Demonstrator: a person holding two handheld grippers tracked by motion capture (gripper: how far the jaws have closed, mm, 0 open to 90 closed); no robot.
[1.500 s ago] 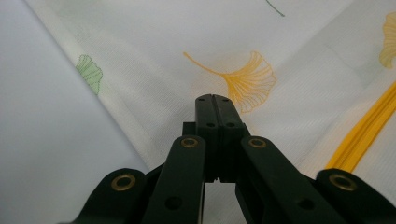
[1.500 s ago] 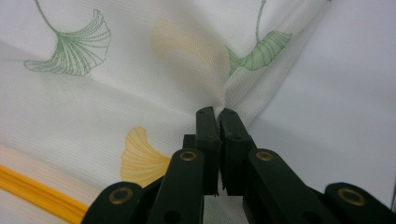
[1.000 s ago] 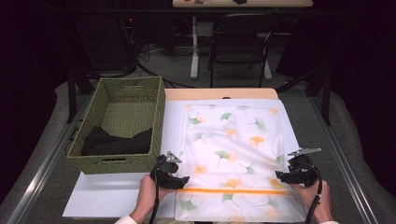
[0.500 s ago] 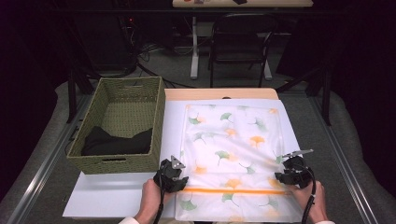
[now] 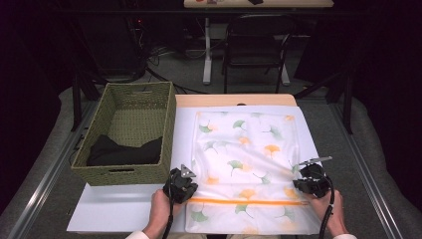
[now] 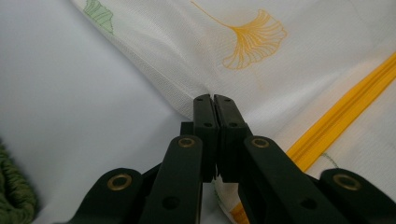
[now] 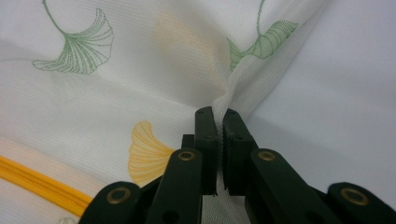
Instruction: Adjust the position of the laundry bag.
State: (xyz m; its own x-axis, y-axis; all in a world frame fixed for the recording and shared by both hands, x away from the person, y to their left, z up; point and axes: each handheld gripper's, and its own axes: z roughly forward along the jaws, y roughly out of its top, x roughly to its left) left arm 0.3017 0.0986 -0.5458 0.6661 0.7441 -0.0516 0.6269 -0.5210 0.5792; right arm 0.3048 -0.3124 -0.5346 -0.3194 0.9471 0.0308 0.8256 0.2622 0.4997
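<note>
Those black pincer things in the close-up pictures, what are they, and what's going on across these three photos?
A person sits at a table, with a hand-held gripper in each hand. The high view looks down from above: the left hand-held gripper and the right hand-held gripper each pinch a side edge of a white mesh bag with a leaf print and an orange zipper. The two close-ups come from cameras riding on each gripper; both jaws have just been closing on the fabric. A woven basket holding dark cloth stands to the left.

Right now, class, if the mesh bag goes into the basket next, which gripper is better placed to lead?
Probably left gripper: it pinches the mesh bag edge nearest the basket; the right gripper grips the far edge.
</note>
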